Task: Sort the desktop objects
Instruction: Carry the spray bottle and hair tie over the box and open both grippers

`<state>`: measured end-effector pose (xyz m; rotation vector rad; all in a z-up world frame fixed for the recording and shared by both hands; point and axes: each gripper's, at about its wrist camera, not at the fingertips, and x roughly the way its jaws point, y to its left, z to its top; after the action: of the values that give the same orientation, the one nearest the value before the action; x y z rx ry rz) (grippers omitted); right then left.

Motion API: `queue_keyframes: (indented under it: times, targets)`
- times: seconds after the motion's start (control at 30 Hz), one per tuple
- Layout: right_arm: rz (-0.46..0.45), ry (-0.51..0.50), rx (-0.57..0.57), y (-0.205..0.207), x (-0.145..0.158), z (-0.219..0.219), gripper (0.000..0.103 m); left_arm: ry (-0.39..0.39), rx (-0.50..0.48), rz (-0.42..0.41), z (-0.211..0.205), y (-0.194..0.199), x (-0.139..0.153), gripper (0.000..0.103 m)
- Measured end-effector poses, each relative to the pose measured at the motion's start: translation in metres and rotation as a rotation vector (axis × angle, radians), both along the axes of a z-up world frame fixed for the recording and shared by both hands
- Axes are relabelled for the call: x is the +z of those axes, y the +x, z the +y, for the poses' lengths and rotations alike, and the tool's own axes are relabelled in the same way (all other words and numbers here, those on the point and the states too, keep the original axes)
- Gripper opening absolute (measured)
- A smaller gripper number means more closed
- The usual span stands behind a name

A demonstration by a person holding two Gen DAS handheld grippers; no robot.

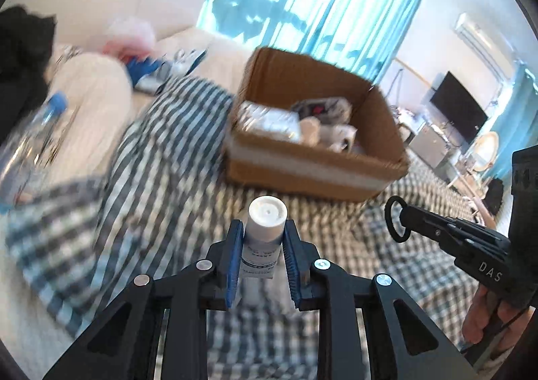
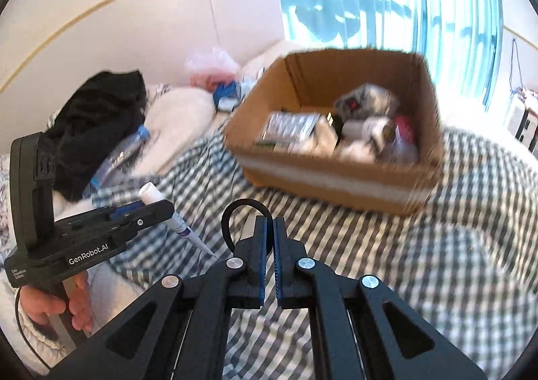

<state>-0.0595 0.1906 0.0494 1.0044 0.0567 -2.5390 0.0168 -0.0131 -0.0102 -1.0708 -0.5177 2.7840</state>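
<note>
My left gripper (image 1: pixel 264 239) is shut on a white tube (image 1: pixel 264 232) with a white cap, held above the checked cloth. The same tube shows in the right wrist view (image 2: pixel 175 217), cap up and tip down, in the left gripper (image 2: pixel 158 210). My right gripper (image 2: pixel 270 228) is shut on a thin black ring (image 2: pixel 235 212); it shows in the left wrist view (image 1: pixel 403 215) with the ring (image 1: pixel 393 218) sticking out. A brown cardboard box (image 1: pixel 309 175) holding several small items stands ahead of both grippers, also in the right wrist view (image 2: pixel 336 181).
A blue-and-white checked cloth (image 2: pixel 437 245) covers the bed. A clear water bottle with a blue cap (image 1: pixel 37 131) lies at the left, near a black garment (image 2: pixel 97 121) and white pillows. A pink bag and blue packets (image 2: pixel 218 77) lie behind the box. Curtains and a window are beyond.
</note>
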Motion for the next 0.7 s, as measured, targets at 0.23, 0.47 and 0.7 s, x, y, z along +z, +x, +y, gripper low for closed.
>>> queue_keyframes:
  times: [0.23,0.47,0.7]
  targets:
    - [0.065,0.001,-0.052,-0.053,0.037,0.027,0.003,-0.014,-0.044,0.123,0.026,-0.055,0.051,0.024]
    - [0.065,0.018,-0.102,-0.111,0.026,0.046,0.003,0.009,-0.067,0.178,0.043,-0.124,0.076,0.024]
    - [-0.001,-0.027,-0.182,-0.144,0.001,0.067,0.026,-0.046,-0.066,0.131,0.066,-0.188,0.055,0.029]
